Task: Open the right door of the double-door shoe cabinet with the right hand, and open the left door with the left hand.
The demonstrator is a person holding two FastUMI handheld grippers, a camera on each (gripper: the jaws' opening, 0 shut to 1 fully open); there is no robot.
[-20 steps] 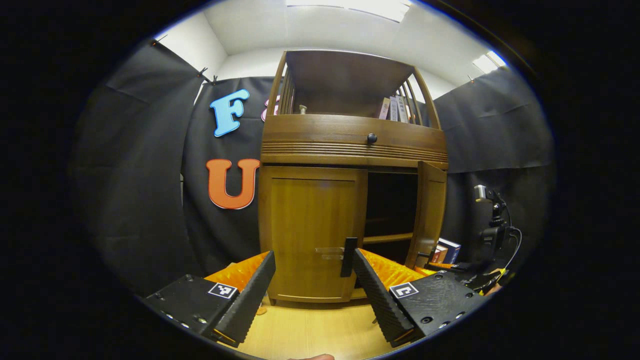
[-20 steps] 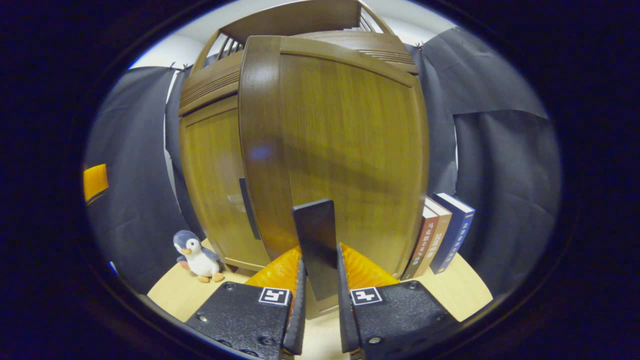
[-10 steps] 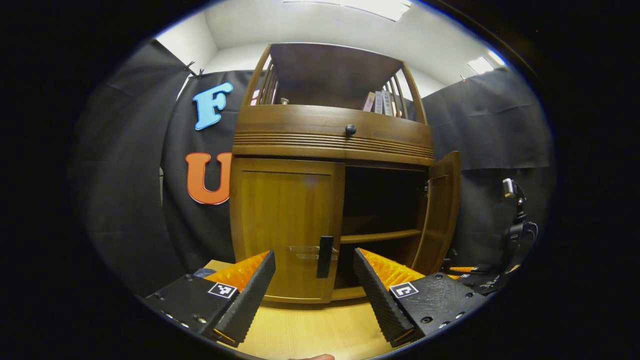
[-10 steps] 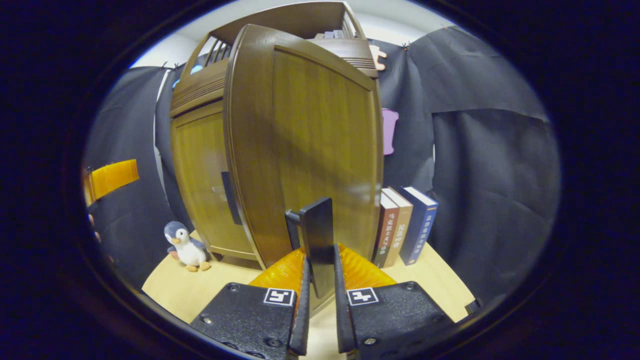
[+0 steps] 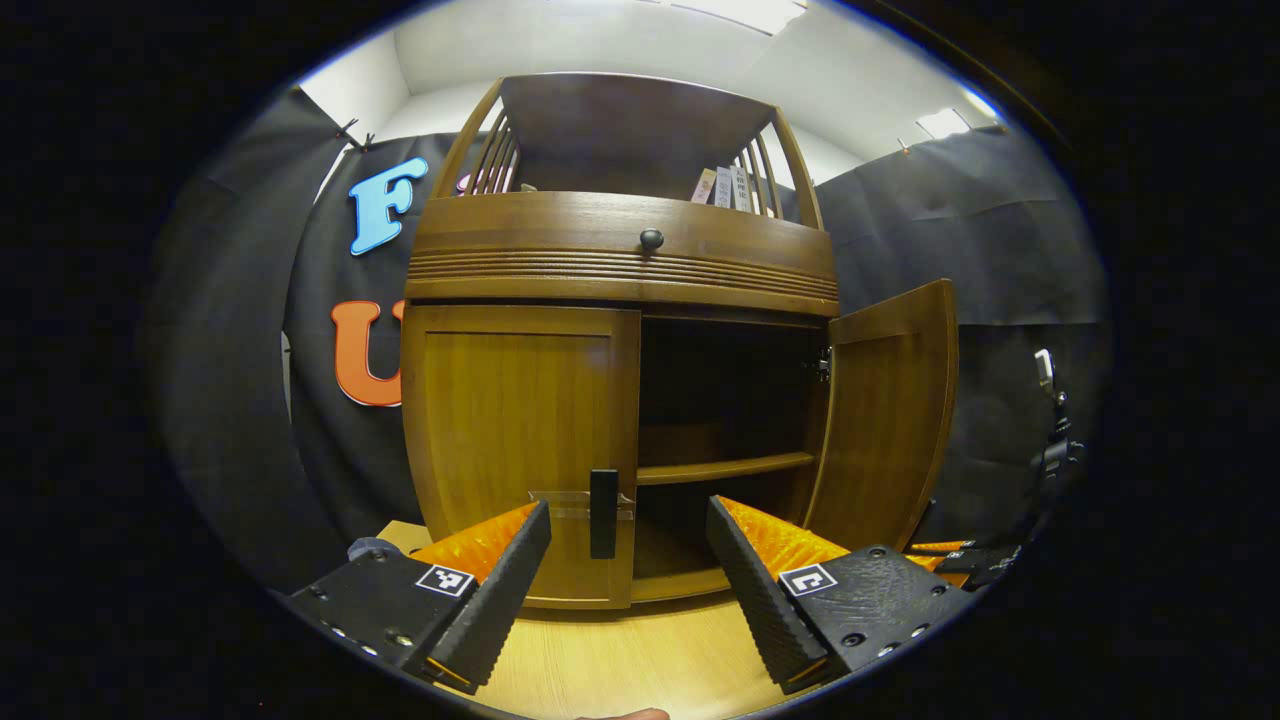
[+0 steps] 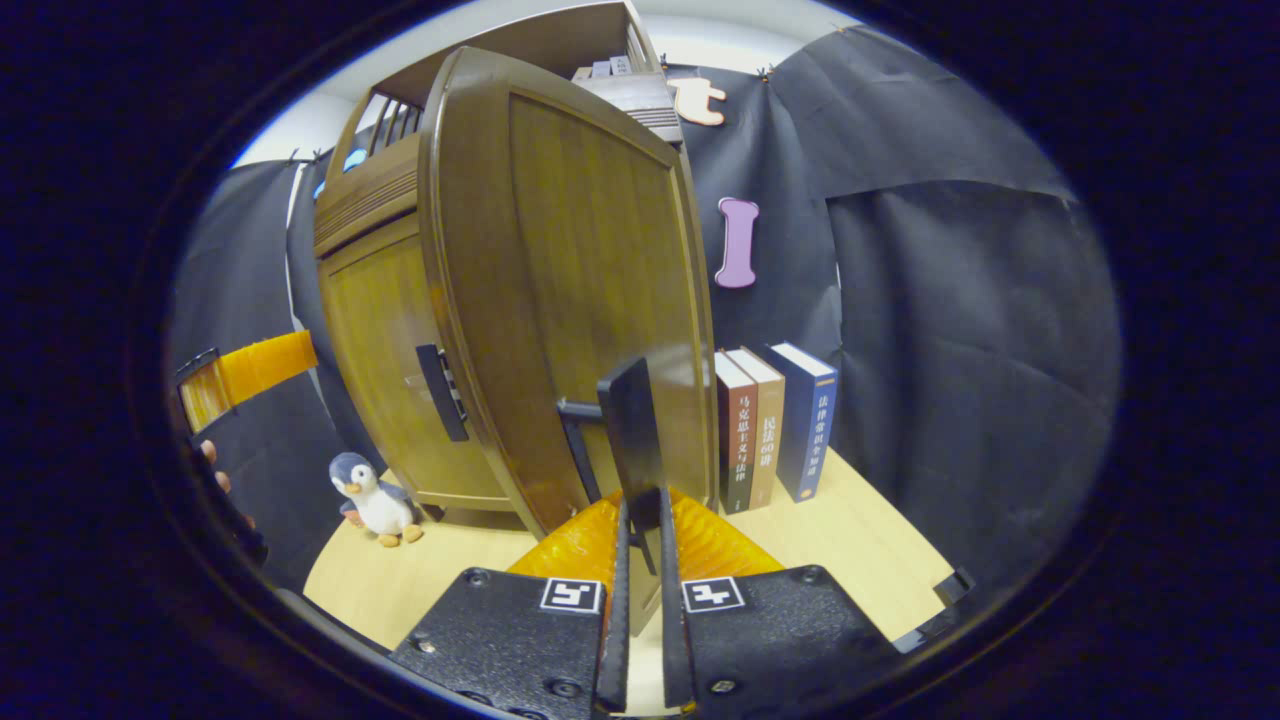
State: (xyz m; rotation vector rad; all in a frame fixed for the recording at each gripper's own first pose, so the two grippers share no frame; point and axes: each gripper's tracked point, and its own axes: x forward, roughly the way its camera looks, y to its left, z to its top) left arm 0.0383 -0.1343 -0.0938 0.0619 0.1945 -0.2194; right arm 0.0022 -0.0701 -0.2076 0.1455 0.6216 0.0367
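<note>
right door (image 5: pixel 885 420) swung wide, right gripper (image 6: pixel 640 560) clamped on its handle (image 6: pixel 632 435) | left door (image 5: pixel 515 440) shut | left gripper (image 5: pixel 625 570) spread before left handle (image 5: pixel 603 512) | next: close in, pinch, pull

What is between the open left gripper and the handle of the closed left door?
In the left gripper view, just bare tabletop separates the left gripper from the door handle.

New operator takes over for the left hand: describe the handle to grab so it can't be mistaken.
Find the wooden shoe cabinet. Its left door is shut, and the left door handle is a dark upright bar low on the inner edge, beside the open compartment.
</note>
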